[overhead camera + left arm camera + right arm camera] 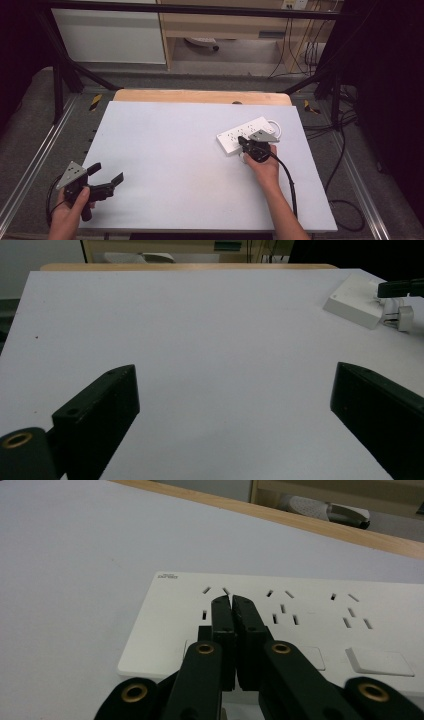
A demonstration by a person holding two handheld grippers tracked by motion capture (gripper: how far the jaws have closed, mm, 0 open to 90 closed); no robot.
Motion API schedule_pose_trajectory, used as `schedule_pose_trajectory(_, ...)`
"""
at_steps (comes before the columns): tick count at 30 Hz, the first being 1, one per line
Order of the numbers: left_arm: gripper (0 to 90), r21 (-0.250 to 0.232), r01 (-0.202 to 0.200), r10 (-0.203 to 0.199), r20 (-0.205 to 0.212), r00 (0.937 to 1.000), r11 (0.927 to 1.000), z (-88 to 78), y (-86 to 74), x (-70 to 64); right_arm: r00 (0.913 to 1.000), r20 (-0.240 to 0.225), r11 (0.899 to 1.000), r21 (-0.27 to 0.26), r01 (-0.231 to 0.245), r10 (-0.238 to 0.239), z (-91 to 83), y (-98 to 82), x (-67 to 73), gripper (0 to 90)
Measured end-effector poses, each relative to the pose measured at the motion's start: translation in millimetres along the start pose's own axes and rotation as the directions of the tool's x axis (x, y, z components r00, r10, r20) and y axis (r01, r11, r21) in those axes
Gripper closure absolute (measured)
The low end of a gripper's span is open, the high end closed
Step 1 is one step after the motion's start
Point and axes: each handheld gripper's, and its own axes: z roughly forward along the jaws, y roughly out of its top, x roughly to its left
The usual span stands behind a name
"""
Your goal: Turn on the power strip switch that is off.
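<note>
A white power strip point(239, 135) with several sockets lies on the right half of the white table point(175, 160). My right gripper point(242, 142) is shut, and its joined tips rest over the strip's near-left end. In the right gripper view the jaws point(231, 601) meet above a socket on the power strip point(300, 610), with nothing clearly between them. My left gripper point(106, 173) is held open at the table's near-left corner. In the left gripper view its jaws point(235, 370) stand wide apart over bare tabletop, with the power strip point(352, 302) far off.
A white plug point(404, 317) lies beside the strip's near end, and a coiled white cable point(274, 125) sits at its far end. A wooden edge point(200, 96) runs along the table's back. Black frame posts and floor cables surround the table.
</note>
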Motion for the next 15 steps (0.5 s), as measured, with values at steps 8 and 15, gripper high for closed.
schedule_pose_trajectory(8,5.5,0.001,-0.003,0.003,0.0,1.0,1.0,-0.1,0.0,0.1,1.0,0.003,1.0,0.006,0.002,-0.002,1.2,-1.5,-0.7,89.7)
schedule_pose_trajectory(15,5.5,0.0,-0.003,0.003,0.0,1.0,1.0,0.0,0.0,-0.2,1.0,0.0,1.0,0.012,0.006,-0.006,1.7,-2.2,-0.3,90.0)
